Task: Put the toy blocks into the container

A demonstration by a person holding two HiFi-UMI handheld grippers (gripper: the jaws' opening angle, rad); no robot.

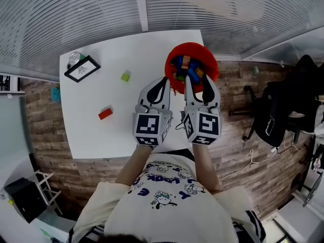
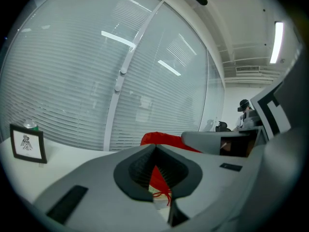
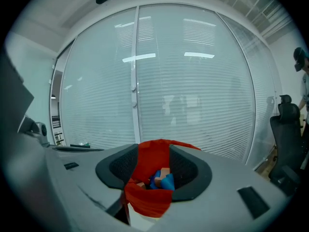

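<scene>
Jaws wide apart on right gripper (image 3: 153,151), nothing pinched, poised over red container (image 3: 147,202), likely a drop position; blue and orange blocks (image 3: 161,179) heaped inside. Left gripper (image 2: 154,148) jaws tip to tip at container's rim, seemingly steadying it. Farther out on bench (image 1: 91,135), green block (image 1: 125,76) and red block (image 1: 105,113) loose, not yet in.
</scene>
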